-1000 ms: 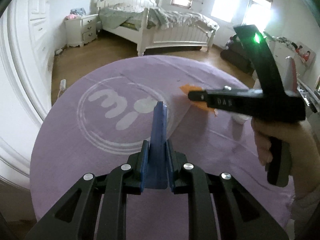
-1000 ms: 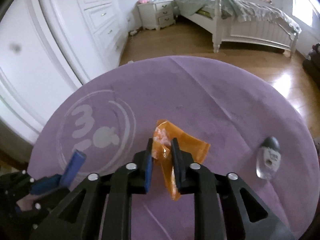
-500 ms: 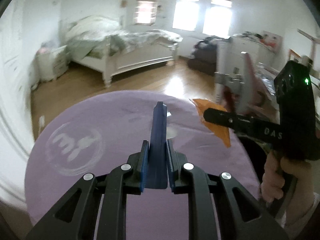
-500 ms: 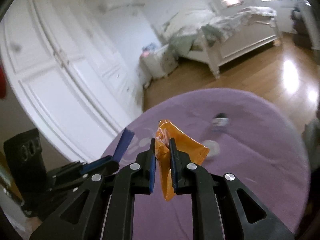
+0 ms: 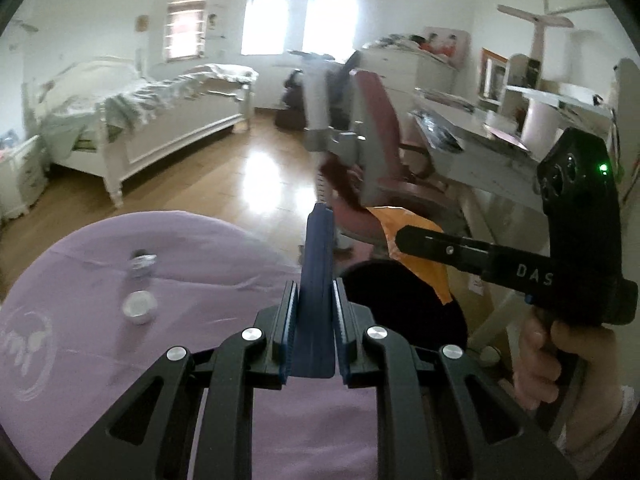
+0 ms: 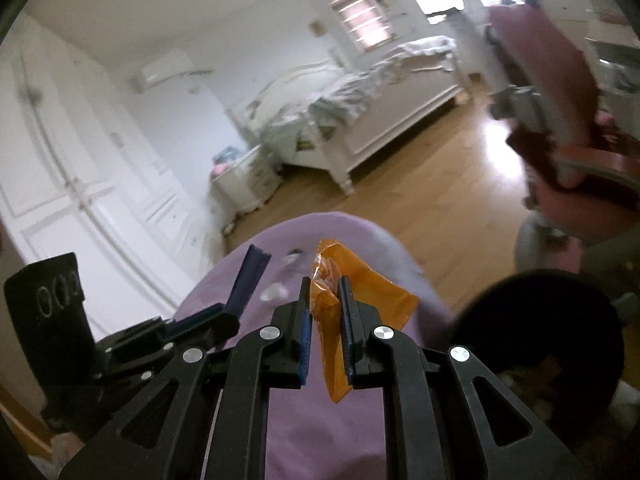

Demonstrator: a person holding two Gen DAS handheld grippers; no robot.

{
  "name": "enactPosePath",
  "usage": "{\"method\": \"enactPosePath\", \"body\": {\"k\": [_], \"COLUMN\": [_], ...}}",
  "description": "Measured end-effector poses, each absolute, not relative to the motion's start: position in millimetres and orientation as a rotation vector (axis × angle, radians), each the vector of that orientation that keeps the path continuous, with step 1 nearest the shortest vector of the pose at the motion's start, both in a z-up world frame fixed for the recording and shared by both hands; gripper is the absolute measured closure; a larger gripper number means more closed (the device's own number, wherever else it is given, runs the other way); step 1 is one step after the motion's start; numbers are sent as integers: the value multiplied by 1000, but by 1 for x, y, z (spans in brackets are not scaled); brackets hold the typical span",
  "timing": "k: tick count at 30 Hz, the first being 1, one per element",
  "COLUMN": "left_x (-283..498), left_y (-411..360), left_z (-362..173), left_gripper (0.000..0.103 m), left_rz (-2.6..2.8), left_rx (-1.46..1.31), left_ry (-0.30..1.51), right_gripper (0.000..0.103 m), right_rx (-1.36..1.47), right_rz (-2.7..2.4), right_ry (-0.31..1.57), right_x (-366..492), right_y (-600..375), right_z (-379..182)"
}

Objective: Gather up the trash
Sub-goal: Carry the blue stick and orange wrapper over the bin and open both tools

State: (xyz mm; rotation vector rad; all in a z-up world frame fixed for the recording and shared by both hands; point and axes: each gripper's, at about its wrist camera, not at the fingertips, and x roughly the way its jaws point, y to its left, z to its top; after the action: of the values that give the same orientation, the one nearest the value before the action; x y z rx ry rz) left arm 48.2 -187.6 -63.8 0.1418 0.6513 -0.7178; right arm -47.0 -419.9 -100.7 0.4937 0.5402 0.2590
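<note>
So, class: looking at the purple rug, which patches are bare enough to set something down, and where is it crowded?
The purple rug is bare between the white cap and the left gripper, and also near the camera under that gripper. It is crowded on the far left, where the cap and a small bottle lie, and on the right, where the black bin stands.

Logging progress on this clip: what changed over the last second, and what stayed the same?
The right gripper lifted the orange wrapper off the purple rug and carried it rightward toward the black bin by the desk chair. Both grippers swung that way. Unchanged: the wrapper stays clamped, the left gripper stays shut and empty, and the small bottle still lies on the rug.
</note>
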Motion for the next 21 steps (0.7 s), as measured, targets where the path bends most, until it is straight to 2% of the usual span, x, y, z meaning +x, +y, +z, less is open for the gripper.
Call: {"method": "enactPosePath", "body": {"k": [9,21], "left_x": [53,64], "left_y": [-243,-297], "left_z": [-76,-126], "left_gripper": [85,85], "left_rz": [-791,-856], "left_rx": [174,181], "left_ry": [682,809], "right_gripper": [89,89], "right_rx": [580,694], "right_rz": [136,24], "right_ry": [539,617], "right_x": [-78,-68], "right_y": [-493,-538], "right_z": [-135,-194]}}
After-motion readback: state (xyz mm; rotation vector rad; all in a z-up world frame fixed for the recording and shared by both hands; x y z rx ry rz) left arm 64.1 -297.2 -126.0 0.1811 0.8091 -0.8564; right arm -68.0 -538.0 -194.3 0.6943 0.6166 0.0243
